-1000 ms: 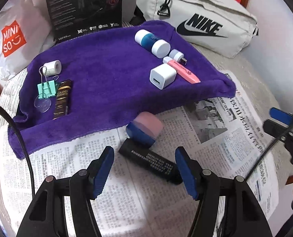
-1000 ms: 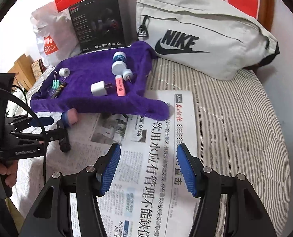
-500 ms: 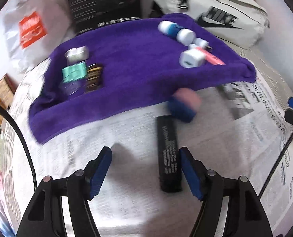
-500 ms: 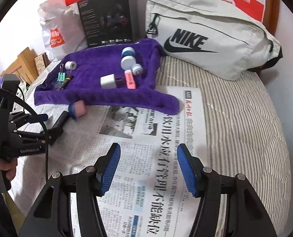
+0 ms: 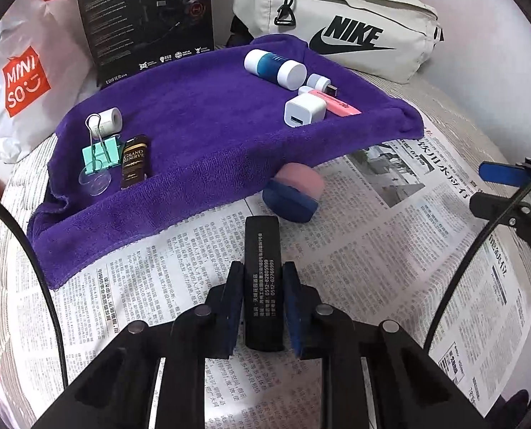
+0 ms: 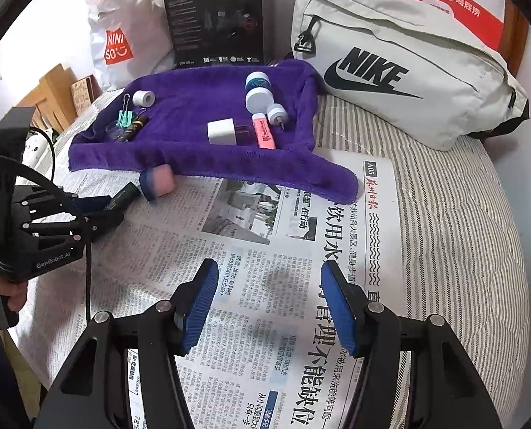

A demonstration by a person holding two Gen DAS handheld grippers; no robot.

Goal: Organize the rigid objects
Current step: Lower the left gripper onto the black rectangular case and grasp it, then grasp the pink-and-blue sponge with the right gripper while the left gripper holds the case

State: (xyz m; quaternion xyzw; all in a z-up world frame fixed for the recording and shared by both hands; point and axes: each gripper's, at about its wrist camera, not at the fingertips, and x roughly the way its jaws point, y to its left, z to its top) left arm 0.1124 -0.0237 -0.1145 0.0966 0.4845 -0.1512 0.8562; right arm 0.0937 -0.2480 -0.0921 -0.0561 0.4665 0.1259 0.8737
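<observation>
On the purple towel (image 5: 201, 136), the left end carries a white tape roll (image 5: 108, 120), a mint binder clip (image 5: 100, 153), a clear round lid (image 5: 94, 181) and a small dark "Grand Reserve" packet (image 5: 134, 161), all close to the towel's left front edge. The towel's middle is bare cloth, the widest open patch. At its right end lie a blue-and-white bottle (image 5: 275, 69), a small white USB plug (image 5: 319, 83), a white charger cube (image 5: 304, 110) and a pink highlighter (image 5: 339, 105), bunched near the right front corner.

In front of the towel's front edge, on the newspaper (image 5: 390, 236), a pink-and-blue sponge puff (image 5: 293, 193) touches the towel's hem. Just in front of it the black rectangular box (image 5: 262, 279) lies lengthwise, its near half clamped between the fingers of the left gripper (image 5: 262, 307).

The right gripper (image 6: 267, 309) hovers over open newspaper with fingers spread wide, nothing between them; the striped bed cover (image 6: 458, 221) to its right is free up to the Nike bag (image 6: 401, 60).

Half a second ago the left fingers stood apart with the box lying loose and off-centre between them; now they have closed on it and the box sits straight along them.
</observation>
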